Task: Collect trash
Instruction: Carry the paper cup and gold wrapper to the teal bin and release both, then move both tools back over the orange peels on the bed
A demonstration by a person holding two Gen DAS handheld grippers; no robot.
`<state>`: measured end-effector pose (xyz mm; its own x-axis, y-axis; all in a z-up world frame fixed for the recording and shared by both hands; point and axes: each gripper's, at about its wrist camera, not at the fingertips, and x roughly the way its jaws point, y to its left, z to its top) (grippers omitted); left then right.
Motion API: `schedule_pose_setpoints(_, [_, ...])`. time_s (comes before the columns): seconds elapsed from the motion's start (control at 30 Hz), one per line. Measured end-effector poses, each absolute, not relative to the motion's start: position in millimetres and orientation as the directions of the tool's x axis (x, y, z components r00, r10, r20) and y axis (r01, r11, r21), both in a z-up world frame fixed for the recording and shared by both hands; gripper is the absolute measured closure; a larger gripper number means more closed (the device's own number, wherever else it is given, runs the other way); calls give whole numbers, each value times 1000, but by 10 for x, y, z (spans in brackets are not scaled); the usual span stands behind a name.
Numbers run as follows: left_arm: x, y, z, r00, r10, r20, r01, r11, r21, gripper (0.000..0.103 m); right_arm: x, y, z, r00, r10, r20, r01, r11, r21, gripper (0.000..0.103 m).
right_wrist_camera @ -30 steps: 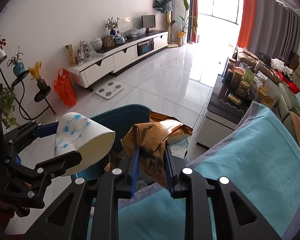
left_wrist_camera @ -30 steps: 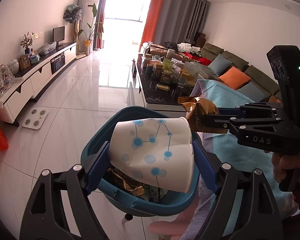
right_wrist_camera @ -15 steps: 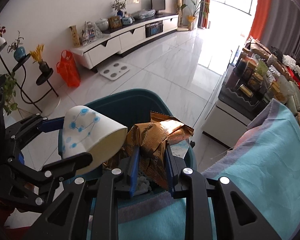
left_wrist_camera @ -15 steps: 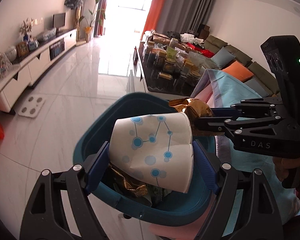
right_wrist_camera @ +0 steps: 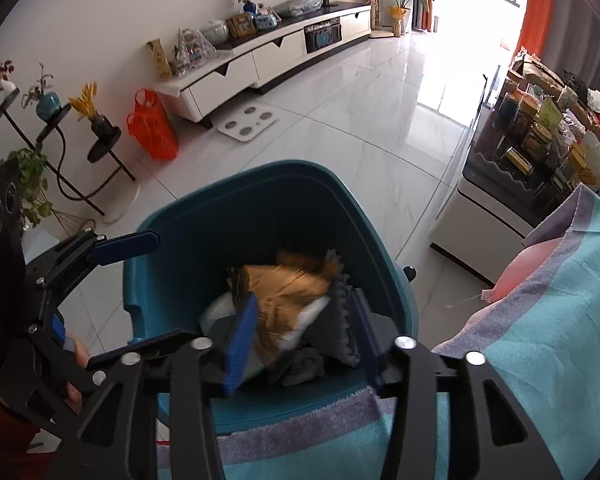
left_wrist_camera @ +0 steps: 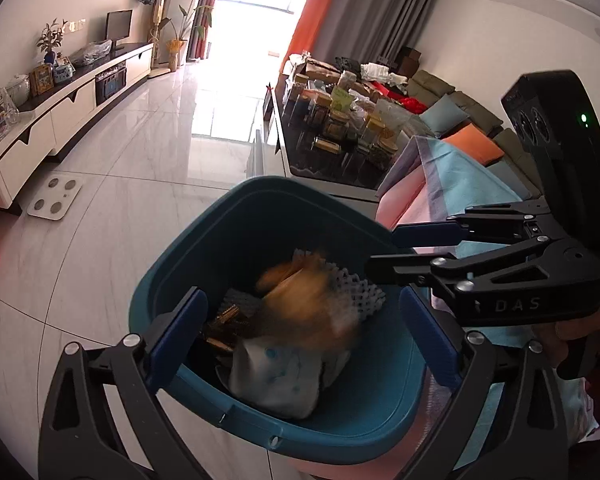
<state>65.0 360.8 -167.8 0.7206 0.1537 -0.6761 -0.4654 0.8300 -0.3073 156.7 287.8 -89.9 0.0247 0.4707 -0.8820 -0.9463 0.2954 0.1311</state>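
A teal bin (left_wrist_camera: 260,188) stands on the floor below both grippers. My left gripper (left_wrist_camera: 304,336) hangs over its near rim, jaws opening wide, nothing between the pads. The white paper cup with blue dots (left_wrist_camera: 276,380) lies loose inside the bin. My right gripper (right_wrist_camera: 302,340) is over the bin (right_wrist_camera: 260,184) too, jaws opening. The gold wrapper (right_wrist_camera: 288,292) is blurred as it drops free between its pads onto the trash; in the left wrist view the wrapper (left_wrist_camera: 304,304) is a blur above the cup. The right gripper (left_wrist_camera: 384,252) reaches in from the right.
A teal blanket (right_wrist_camera: 540,320) covers the sofa edge beside the bin. A dark coffee table (left_wrist_camera: 340,132) crowded with jars stands behind. On the tiled floor lie a white scale (left_wrist_camera: 54,200) and an orange bag (right_wrist_camera: 152,124), near a long TV cabinet (right_wrist_camera: 260,60).
Both grippers sank toward the bin and opened. The cup left the left gripper and lies in the bin; the gold wrapper left the right gripper and is falling.
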Motion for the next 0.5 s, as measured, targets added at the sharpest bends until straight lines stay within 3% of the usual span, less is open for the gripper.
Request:
schedule_pose_setpoints(0.23, [486, 3571, -1519, 740, 193, -644, -481, 821, -308, 6, 1672, 2666, -674, 69, 529, -846, -933, 335, 133, 47])
schedule_pose_setpoints(0.5, [185, 3461, -1159, 763, 245, -598, -480, 835, -270, 6, 1783, 2264, -368, 141, 600, -787, -911, 389, 133, 29])
